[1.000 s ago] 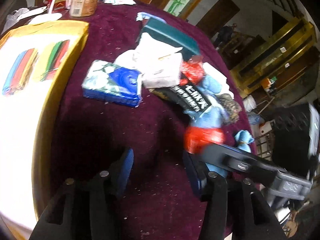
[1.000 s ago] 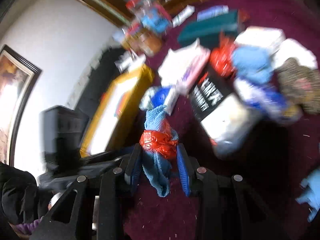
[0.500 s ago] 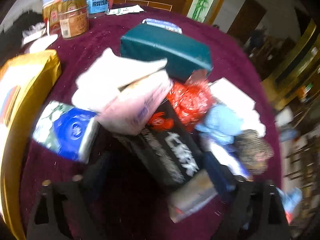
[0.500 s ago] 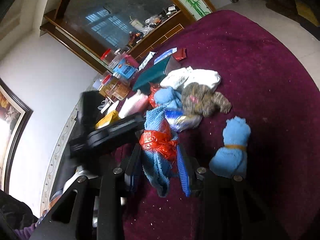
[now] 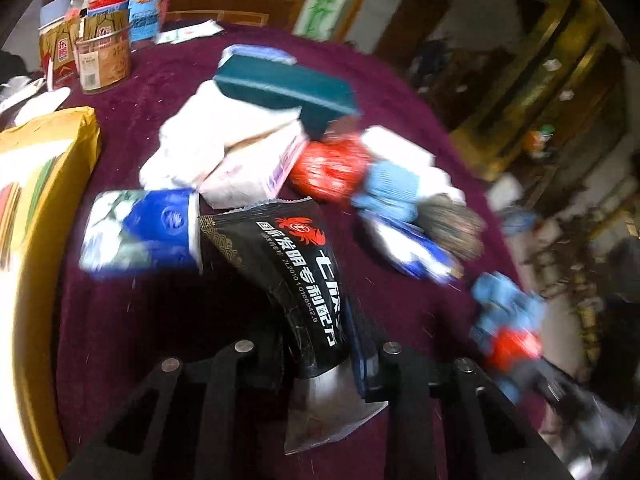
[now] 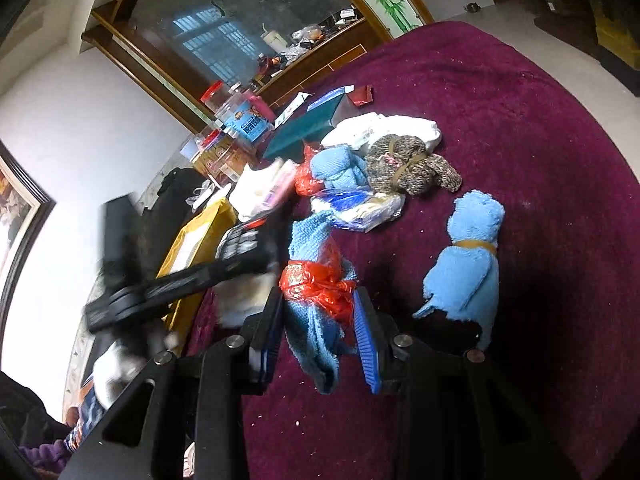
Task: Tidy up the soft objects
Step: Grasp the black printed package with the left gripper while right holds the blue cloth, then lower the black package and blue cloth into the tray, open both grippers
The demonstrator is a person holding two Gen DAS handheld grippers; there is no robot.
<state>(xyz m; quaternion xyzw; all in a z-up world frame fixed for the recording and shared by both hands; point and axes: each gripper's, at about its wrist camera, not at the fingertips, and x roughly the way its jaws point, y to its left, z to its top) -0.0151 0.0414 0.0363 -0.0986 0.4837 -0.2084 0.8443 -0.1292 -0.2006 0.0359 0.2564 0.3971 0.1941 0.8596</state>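
Black snack pouch (image 5: 304, 276) at lower centre of the left wrist frame, pinched between the two fingers of the left claw (image 5: 316, 360), silver bottom end poking out below the fingers, printed top end reaching up toward the pile. Blue cloth bundle (image 6: 320, 300) tied with red plastic at lower centre of the right wrist frame, pinched in the right claw (image 6: 320, 332), loose end hanging down between the fingers.

Just beside the pouch's top edge, to its left: blue-and-white tissue pack (image 5: 140, 232) lying on the dark red surface (image 5: 160, 320). Above it, a pink-and-white packet (image 5: 248, 172) partly under a heap of white cloth (image 5: 208, 128), with a teal box (image 5: 280, 88) behind. Right of the packet: red plastic bag (image 5: 332, 168), touching a light blue cloth (image 5: 388, 188), then a speckled brown knitted bundle (image 5: 448, 220) and a blurred blue-and-white wrapper (image 5: 408, 248).

In the right wrist frame, a second light blue bundle (image 6: 468, 264) with a tan band, alone on the surface at centre right, apart from the pile.

Yellow-edged box (image 5: 44, 216) along the left edge of the left wrist frame. Cans and cartons (image 5: 96, 48) at upper left. Right claw's bundle visible, blurred, at lower right of the left wrist frame.
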